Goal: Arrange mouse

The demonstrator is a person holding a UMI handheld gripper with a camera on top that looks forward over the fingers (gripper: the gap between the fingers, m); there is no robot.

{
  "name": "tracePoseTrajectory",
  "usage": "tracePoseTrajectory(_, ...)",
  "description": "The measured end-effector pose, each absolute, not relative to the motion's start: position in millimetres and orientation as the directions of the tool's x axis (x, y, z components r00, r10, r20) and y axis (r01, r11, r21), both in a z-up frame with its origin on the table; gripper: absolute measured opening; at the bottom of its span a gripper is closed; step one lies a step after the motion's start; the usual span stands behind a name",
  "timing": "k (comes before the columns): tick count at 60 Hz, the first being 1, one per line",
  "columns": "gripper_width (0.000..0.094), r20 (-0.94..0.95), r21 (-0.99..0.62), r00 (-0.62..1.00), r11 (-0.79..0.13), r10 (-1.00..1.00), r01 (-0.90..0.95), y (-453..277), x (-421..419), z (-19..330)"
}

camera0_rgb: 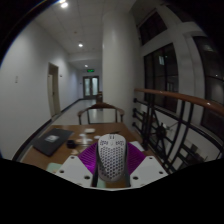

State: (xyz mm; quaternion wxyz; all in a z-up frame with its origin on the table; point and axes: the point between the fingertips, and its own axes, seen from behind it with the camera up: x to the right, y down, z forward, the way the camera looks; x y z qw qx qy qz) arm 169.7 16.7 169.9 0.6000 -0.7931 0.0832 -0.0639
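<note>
Here I am with the mouse (112,158) sitting low in the centre of the frame, a white shell full of small holes, right between my fingers (88,157). The purple pads show at either side of it, one to the left and one to the right, and both look pressed against its flanks, so I call this a firm grasp on the mouse. It seems lifted a little above the tabletop (150,168), though I cannot tell for sure how much clearance there is.

To the left of the frame, on the tabletop, a dark flat laptop (52,141) lies closed. Behind the mouse, mid-frame, the curved back of a wooden chair (100,112) shows. A thick white column (116,60) rises through the centre top. On the right a wooden handrail (185,101) runs over dark railing bars, with large dark windows above. At the left a long corridor leads off to a double door (91,87) in the distance.
</note>
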Motion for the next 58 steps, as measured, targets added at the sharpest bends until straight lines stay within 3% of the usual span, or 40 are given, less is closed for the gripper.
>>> tracePoseTrajectory(6,0.0396,-0.002,-0.955,0.996,-0.296,-0.09,-0.028,23,76,146)
tracePoseTrajectory(14,0.0396,0.048,-0.897,0.999,-0.441,-0.015,0.037,26,12,50)
tracePoseTrajectory(27,0.0411,0.068,-0.832,0.998,-0.553,-0.016,0.048,23,2,-14)
tracePoseTrajectory(35,0.0523,0.018,-0.821,0.999,-0.57,0.028,0.031,20,0,-14)
tracePoseTrajectory(40,0.0694,0.028,-0.789,0.995,-0.61,0.093,0.079,0,2,-12)
tracePoseTrajectory(44,0.0773,0.049,-0.793,0.985,-0.593,0.165,0.139,-24,5,2)
tracePoseTrajectory(50,0.0806,0.06,-0.779,0.97,-0.596,0.237,0.194,-72,21,17)
tracePoseTrajectory(58,0.0813,0.003,-0.786,0.976,-0.603,0.216,0.136,-117,55,34)
